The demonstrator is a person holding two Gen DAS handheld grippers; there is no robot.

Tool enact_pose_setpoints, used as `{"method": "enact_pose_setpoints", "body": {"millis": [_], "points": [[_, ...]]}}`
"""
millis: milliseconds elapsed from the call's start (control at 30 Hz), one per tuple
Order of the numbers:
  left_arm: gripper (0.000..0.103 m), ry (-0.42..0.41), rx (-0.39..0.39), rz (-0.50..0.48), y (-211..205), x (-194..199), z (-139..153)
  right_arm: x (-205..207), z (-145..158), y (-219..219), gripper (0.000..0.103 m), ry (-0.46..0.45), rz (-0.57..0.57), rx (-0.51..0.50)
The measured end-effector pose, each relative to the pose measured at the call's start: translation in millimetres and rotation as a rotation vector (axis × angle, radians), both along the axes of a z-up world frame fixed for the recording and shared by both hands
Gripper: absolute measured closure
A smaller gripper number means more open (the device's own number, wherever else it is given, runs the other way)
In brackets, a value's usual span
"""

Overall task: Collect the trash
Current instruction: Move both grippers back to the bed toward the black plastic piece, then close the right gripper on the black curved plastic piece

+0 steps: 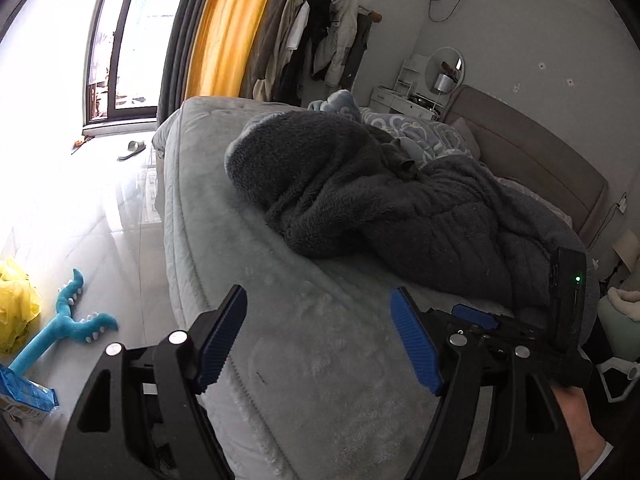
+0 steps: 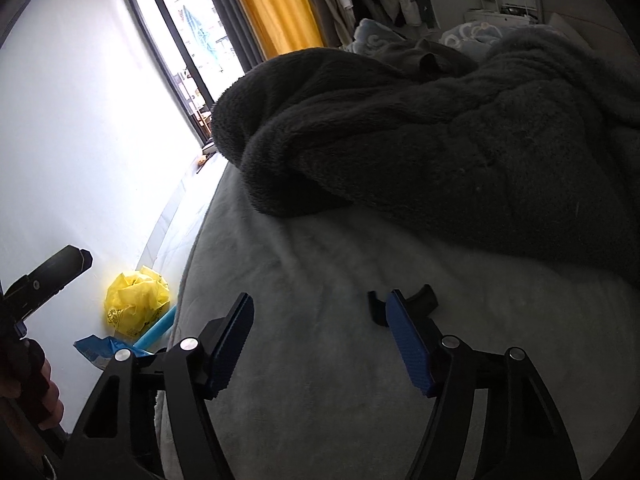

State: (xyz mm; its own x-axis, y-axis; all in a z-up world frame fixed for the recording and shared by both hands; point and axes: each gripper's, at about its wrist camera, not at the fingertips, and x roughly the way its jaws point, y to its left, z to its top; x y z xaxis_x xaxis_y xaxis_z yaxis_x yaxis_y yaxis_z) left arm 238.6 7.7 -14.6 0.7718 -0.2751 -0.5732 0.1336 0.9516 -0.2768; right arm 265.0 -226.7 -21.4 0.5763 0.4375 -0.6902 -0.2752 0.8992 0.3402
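The wide bed with its pale grey plush cover (image 1: 320,360) fills the room, a heap of dark charcoal fleece blanket (image 1: 360,200) on top. On the floor beside the bed lie a crumpled yellow plastic bag (image 2: 134,304), a teal toothed plush toy (image 1: 68,324) and a blue snack wrapper (image 1: 24,394). The left tongs (image 1: 318,342) and right tongs (image 2: 320,346) hang over the bed, both spread apart, gripping nothing.

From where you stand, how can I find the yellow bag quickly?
Start at the bed and look down at the white floor beside it. The yellow bag lies crumpled there, next to a blue toy and a blue packet. It is the only yellow thing on the floor.
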Motion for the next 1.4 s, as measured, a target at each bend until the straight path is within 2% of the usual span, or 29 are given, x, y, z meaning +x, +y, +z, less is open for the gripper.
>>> {"method": "enact_pose_setpoints", "body": {"millis": [133,400,533,733,900,1000,1133,1267,1400], "points": [[0.026,0.028,-0.029,-0.025,-20,13,-10,11,-9,-27,0.039,0.032,-0.047,0.055],[0.026,0.076,-0.036,-0.084,-60,35,-31,33,-29,-68,0.049,0.104,-0.096,0.171],[0.026,0.098,-0.036,-0.11,-78,42,-42,40,-44,-78,0.055,0.156,-0.1,0.249],[0.026,0.166,-0.08,-0.146,-102,56,-64,44,-60,-87,0.062,0.201,-0.094,0.279],[0.027,0.199,-0.082,-0.151,-119,66,-81,47,-71,-87,0.063,0.234,-0.073,0.322],[0.031,0.215,-0.085,-0.148,-127,70,-90,49,-79,-87,0.066,0.251,-0.071,0.365],[0.038,0.23,-0.096,-0.154,-137,77,-101,53,-85,-90,0.077,0.268,-0.08,0.411],[0.043,0.252,-0.133,-0.148,-142,83,-110,56,-91,-89,0.087,0.276,-0.079,0.421],[0.052,0.244,-0.127,-0.156,-149,86,-112,56,-90,-87,0.09,0.273,-0.062,0.425]]}}
